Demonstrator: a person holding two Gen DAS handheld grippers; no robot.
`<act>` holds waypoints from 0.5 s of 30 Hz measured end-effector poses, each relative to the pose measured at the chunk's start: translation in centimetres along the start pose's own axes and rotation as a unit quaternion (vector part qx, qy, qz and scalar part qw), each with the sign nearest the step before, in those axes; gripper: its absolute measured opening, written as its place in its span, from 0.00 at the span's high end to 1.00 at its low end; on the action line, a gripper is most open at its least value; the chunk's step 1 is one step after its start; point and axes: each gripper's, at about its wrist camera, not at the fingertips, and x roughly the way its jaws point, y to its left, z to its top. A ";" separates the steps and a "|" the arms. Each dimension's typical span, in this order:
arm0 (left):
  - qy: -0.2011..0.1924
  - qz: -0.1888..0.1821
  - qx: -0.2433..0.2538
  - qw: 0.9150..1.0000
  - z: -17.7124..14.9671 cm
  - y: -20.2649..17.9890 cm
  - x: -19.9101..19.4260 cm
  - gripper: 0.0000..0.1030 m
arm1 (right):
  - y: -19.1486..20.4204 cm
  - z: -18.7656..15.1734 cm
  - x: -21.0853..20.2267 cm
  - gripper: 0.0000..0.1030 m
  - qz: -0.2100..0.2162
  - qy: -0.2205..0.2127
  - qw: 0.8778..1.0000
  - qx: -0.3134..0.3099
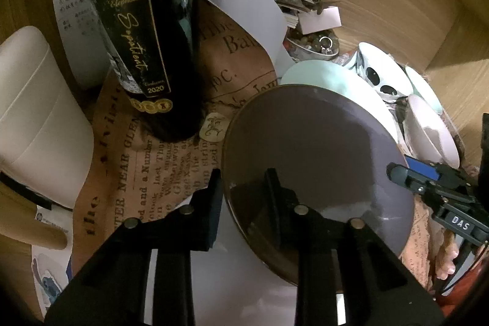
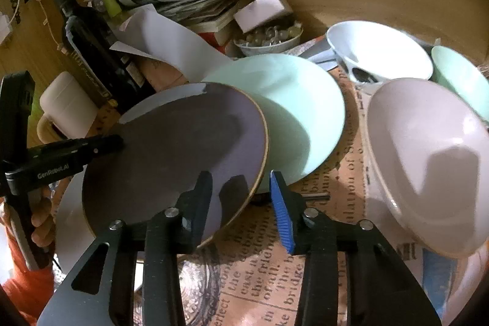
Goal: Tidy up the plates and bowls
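Note:
A grey-purple plate lies tilted on a mint plate and a white plate. My left gripper straddles its left rim, one finger outside and one on the face, shut on it. My right gripper holds the opposite rim, black finger on the face and blue-padded finger outside. Each gripper shows in the other's view: left, right. To the right stand a pale pink bowl, a white bowl with black spots and a mint bowl.
A dark wine bottle and a white mug stand just left of the plates. Papers, magazines and a small bowl of beads crowd the back against the wooden wall. A newsprint mat covers the table. A hand in an orange sleeve holds the left gripper.

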 end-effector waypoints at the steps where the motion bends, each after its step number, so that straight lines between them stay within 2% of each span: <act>1: 0.000 -0.001 0.000 1.000 0.0 0.0 0.0 0.74 | 0.0 0.1 0.1 0.71 0.003 0.002 1.000 0.001; 15: -0.011 0.008 0.004 1.000 -0.6 -0.6 -0.2 0.74 | 0.6 0.2 -0.1 0.73 -0.009 -0.004 1.000 -0.002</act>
